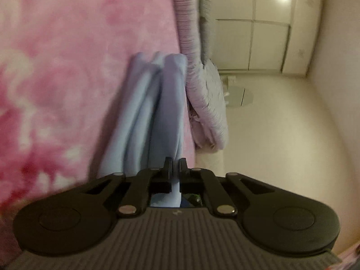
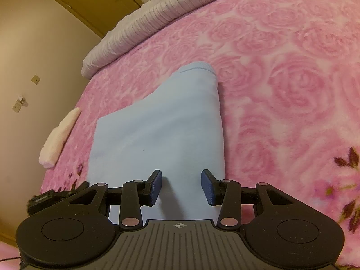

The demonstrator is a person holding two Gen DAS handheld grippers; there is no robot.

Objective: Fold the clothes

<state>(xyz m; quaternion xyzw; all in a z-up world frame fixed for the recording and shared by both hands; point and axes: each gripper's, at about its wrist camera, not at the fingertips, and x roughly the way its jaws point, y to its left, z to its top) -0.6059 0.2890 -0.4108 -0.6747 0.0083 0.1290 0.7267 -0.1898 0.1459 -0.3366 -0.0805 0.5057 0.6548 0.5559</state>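
Blue garment (image 1: pixel 155 112) pinched by left tongs (image 1: pixel 175 166); right tongs (image 2: pixel 181 186) spread above it.

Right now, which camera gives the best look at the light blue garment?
The right wrist view: the light blue garment lies spread flat on the pink blanket, its outline clear. The left wrist view shows only blurred bunched folds running into the left gripper, jaws shut on it.

Each gripper (image 2: pixel 181 185) has a ribbed grey body, 2 round black discs, black linkage arms, silver rivets; blue pads (image 2: pixel 208 185) on the right.
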